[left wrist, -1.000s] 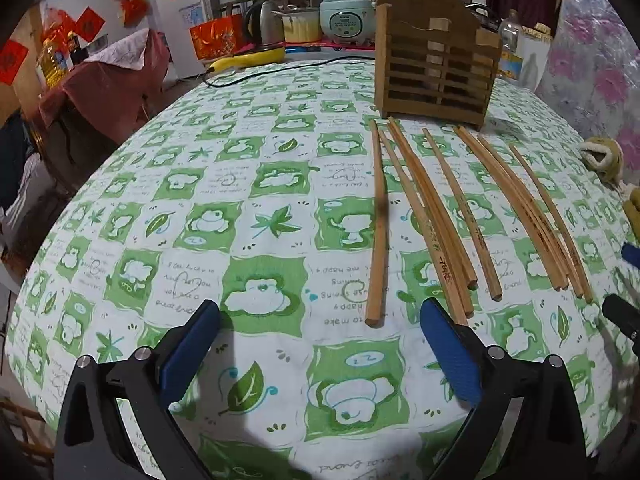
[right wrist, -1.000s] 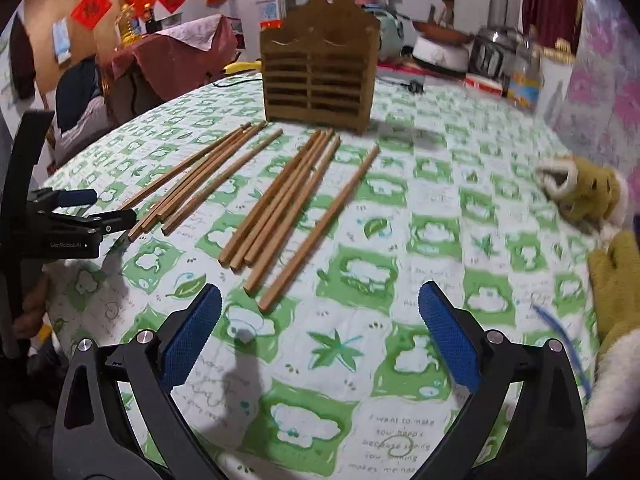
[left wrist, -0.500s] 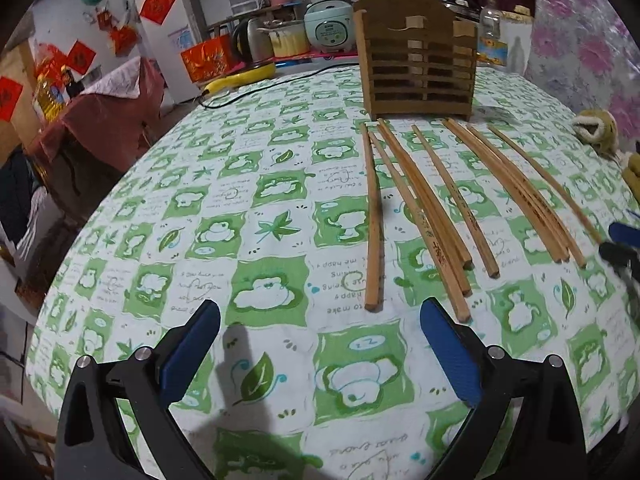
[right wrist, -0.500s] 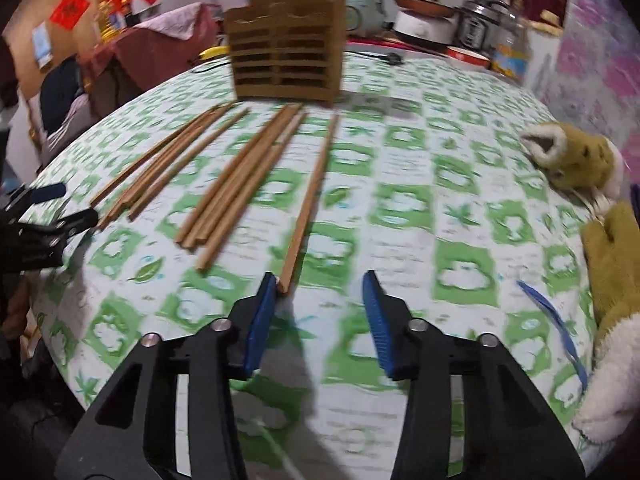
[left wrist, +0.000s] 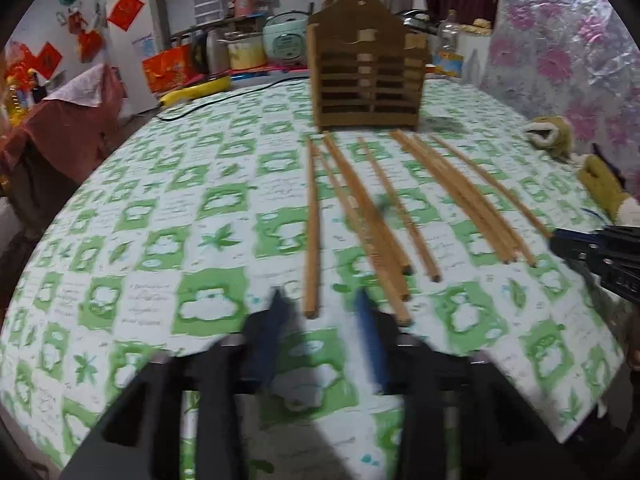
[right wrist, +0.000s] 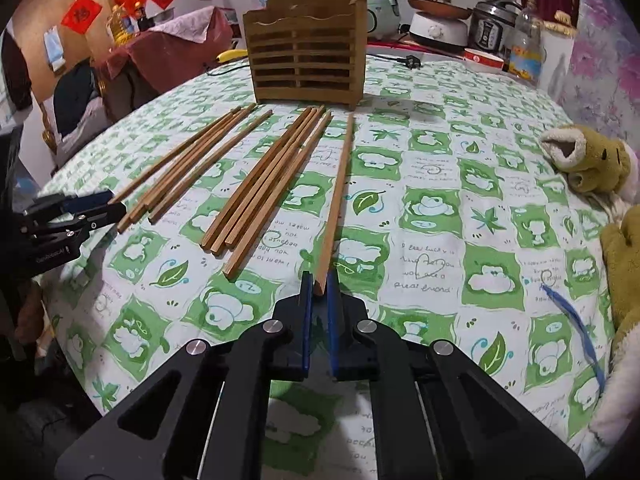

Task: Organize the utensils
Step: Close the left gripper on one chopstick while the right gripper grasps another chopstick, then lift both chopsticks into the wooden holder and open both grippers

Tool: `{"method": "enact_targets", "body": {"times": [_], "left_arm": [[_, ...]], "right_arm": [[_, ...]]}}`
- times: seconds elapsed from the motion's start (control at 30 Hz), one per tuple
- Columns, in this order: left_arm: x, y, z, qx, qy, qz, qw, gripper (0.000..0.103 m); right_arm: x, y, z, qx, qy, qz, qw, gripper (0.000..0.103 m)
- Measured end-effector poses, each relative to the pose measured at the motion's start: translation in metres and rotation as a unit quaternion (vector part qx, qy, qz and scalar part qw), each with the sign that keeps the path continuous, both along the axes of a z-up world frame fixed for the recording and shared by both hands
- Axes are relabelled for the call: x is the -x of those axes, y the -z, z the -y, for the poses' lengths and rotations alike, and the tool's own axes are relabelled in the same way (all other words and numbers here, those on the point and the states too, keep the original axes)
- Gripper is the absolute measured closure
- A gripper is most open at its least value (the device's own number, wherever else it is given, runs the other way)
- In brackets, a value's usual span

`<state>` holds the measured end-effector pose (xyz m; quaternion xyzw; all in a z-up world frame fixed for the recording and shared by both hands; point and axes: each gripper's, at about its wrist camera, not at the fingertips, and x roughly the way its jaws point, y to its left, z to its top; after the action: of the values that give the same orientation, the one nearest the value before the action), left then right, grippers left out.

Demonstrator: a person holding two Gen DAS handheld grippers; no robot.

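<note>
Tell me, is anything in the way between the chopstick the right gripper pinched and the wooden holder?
Nothing visible blocks it. The right gripper is shut on the near end of the single chopstick, and only bare tablecloth lies between it and the wooden holder. The other chopsticks lie off to its left.

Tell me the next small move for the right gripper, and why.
Probably lift. The right gripper has just closed, and its fingers clamp the near end of the lone chopstick, which still lies flat on the tablecloth. The wooden holder stands beyond.
</note>
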<state>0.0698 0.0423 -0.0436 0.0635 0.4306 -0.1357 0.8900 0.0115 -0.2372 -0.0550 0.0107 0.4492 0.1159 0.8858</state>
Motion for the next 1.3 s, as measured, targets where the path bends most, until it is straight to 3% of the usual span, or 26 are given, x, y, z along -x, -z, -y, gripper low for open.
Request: {"method": "enact_targets", "body": {"times": [0.07, 0.1, 0.23, 0.47, 0.6, 0.97, 1.13, 1.3], "left_arm": [[0.000, 0.000, 0.002, 0.000, 0.004, 0.001, 1.0000, 0.096], [0.001, -0.001, 0.002, 0.005, 0.006, -0.002, 1.0000, 0.097], [0.001, -0.016, -0.006, 0.022, -0.009, 0.002, 0.9997, 0.097], [0.002, -0.076, -0.010, 0.028, -0.015, 0.060, 0.9977, 0.097], [-0.014, -0.112, -0.005, 0.043, -0.012, 0.081, 0.9957, 0.097], [-0.063, -0.195, 0.036, 0.037, 0.009, 0.153, 0.9875, 0.097], [-0.080, -0.227, 0.047, 0.059, 0.015, 0.179, 0.9821, 0.097], [-0.101, -0.258, 0.053, 0.089, 0.003, 0.216, 0.9723, 0.097]], "right_arm": [[0.002, -0.003, 0.004, -0.016, 0.002, 0.007, 1.000, 0.096], [0.003, -0.005, 0.004, -0.017, 0.004, 0.012, 1.000, 0.096], [0.010, -0.029, 0.005, -0.016, 0.010, 0.052, 0.998, 0.096], [0.012, -0.090, 0.012, -0.022, 0.020, 0.132, 0.991, 0.096], [0.000, -0.116, 0.012, -0.030, 0.022, 0.158, 0.987, 0.096], [-0.044, -0.174, 0.009, -0.044, 0.030, 0.219, 0.974, 0.097], [-0.062, -0.201, 0.005, -0.052, 0.030, 0.252, 0.966, 0.097], [-0.084, -0.228, 0.001, -0.067, 0.041, 0.305, 0.949, 0.097]]}}
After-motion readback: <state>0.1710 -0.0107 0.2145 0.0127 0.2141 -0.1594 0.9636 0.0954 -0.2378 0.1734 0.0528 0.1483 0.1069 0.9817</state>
